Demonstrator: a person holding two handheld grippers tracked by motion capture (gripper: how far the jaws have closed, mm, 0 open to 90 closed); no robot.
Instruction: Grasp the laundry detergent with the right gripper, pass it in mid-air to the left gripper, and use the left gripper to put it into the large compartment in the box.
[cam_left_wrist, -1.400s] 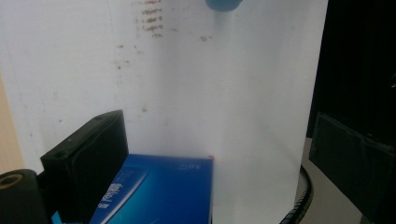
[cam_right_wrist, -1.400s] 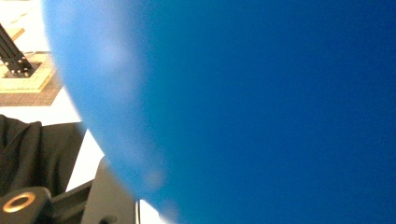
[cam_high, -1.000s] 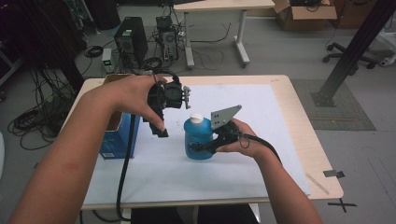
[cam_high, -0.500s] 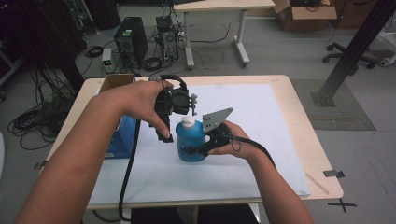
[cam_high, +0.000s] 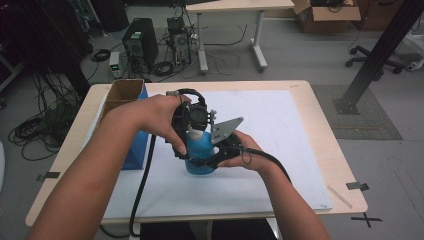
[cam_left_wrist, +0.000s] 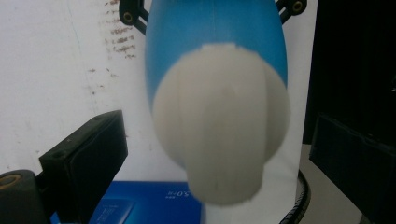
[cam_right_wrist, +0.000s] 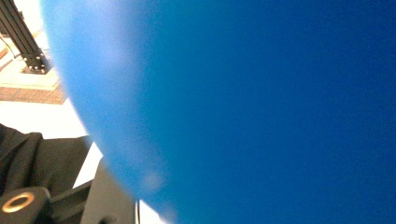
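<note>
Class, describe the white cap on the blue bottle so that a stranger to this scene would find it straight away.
Start at the white sheet covering the table, then find the blue bottle standing near its middle, gripped by the right hand-held gripper. The white cap tops it, between the left hand-held gripper's open jaws: the sole pale, ribbed, rounded piece among blue and black parts.

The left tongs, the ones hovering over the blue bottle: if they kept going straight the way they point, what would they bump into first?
Most likely the white cap of the blue bottle. The left tongs point down at it with open jaws on either side, while the right tongs grip the bottle's body. How much gap remains is hard to judge.
</note>
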